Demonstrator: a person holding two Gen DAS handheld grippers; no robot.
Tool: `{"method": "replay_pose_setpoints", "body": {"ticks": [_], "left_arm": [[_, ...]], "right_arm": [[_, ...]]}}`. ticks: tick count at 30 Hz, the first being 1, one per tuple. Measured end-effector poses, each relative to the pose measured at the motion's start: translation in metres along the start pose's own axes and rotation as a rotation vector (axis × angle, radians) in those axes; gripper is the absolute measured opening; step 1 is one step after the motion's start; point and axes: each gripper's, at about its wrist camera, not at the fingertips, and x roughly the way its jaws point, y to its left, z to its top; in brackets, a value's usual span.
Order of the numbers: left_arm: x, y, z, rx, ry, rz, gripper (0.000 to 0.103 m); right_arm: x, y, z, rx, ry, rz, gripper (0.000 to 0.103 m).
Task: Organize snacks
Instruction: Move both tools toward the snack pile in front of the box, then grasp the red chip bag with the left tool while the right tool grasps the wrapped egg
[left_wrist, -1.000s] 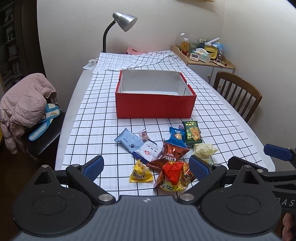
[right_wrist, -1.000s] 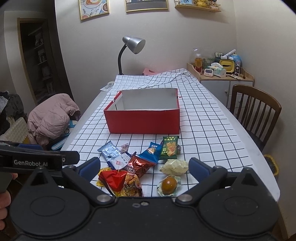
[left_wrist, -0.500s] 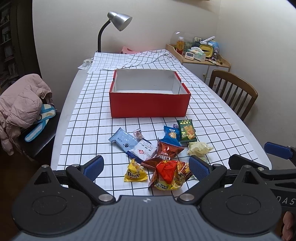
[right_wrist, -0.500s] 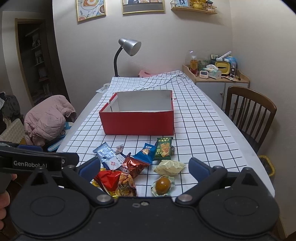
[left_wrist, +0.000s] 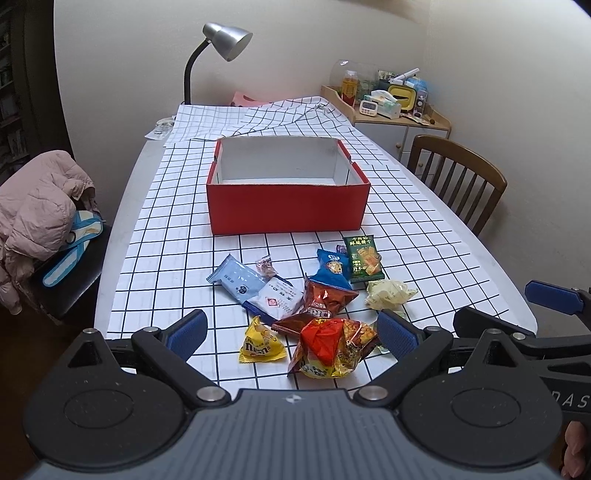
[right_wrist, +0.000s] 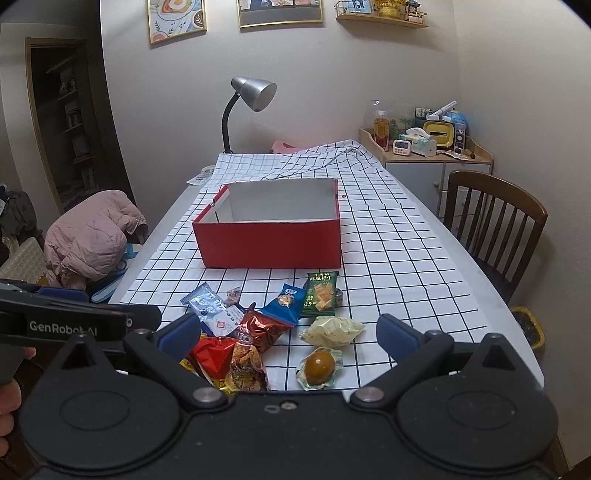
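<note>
Hovering with jaws spread and empty, the left gripper (left_wrist: 291, 332) and right gripper (right_wrist: 290, 332) face the snacks (left_wrist: 314, 291) heaped before the empty red box (left_wrist: 288, 210), apparently readying a first pick.

Right gripper (right_wrist: 284, 330) wide open, nothing between fingers, raised over near table edge. Snack pile just ahead: red-orange bag (right_wrist: 229, 360) by left finger (right_wrist: 181, 328), Oreo pack (right_wrist: 258, 328) beyond it, pale yellow packet (right_wrist: 330, 326) nearer the right finger, brown egg pack (right_wrist: 319, 365) closest in, possibly touching the yellow packet. Green cracker pack (right_wrist: 320, 293) and blue pack (right_wrist: 286, 301) farther ahead. Red box (right_wrist: 269, 242) well beyond, open, white inside. Left gripper body (right_wrist: 74, 325) at far left.
</note>
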Motion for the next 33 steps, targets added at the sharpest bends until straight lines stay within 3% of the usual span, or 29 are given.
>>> {"method": "replay_pose_setpoints", "body": {"ticks": [15, 21, 26, 33], "left_arm": [[0.013, -0.002, 0.003, 0.0, 0.018, -0.008, 0.099], [0.033, 0.0, 0.004, -0.028, 0.052, -0.022, 0.099], [0.053, -0.011, -0.002, 0.008, 0.065, -0.048, 0.099], [0.088, -0.008, -0.003, -0.067, 0.193, -0.09, 0.099]], "right_arm": [[0.01, -0.005, 0.001, -0.019, 0.016, -0.003, 0.099], [0.028, -0.025, 0.001, 0.019, 0.055, -0.01, 0.097], [0.057, -0.05, -0.003, 0.042, 0.116, -0.015, 0.093], [0.103, -0.07, -0.016, 0.02, 0.226, 0.019, 0.086]]}}
